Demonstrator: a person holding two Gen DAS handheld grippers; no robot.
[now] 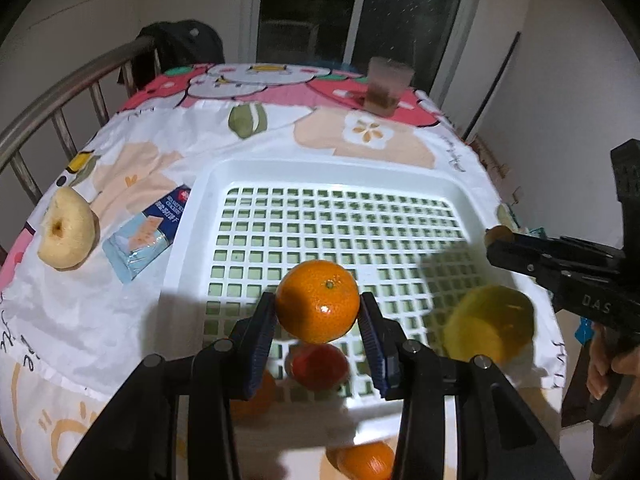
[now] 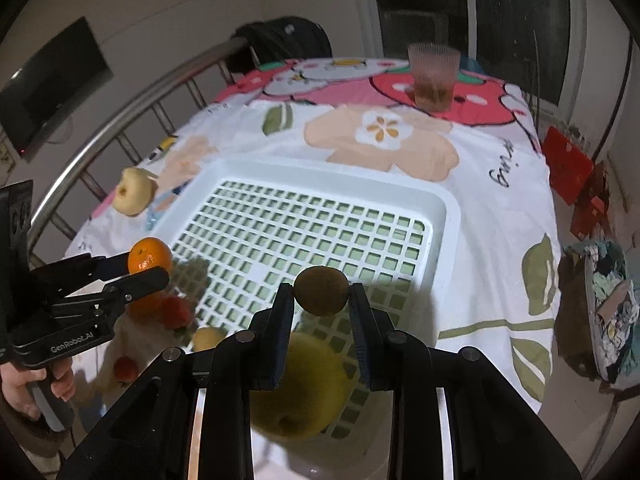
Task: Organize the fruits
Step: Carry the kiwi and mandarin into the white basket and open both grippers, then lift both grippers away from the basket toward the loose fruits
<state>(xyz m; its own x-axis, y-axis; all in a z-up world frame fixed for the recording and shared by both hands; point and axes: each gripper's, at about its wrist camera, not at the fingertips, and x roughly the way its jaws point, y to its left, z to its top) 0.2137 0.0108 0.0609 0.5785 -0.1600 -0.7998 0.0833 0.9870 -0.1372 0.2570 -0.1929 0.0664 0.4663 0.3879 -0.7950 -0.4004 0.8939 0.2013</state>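
Observation:
My left gripper is shut on an orange mandarin, held above the near left part of the white slotted basket. From the right wrist view the same mandarin shows at the left between the left gripper's fingers. A brown kiwi is clamped in my right gripper, over the basket's near edge. A yellow-green apple lies in the basket below the kiwi and appears as a blurred apple in the left wrist view. A red fruit sits in the basket under the mandarin.
A pale pear and a blue cracker packet lie left of the basket on the patterned cloth. A cup stands at the far edge. More mandarins lie near the front edge. A metal railing runs along the left.

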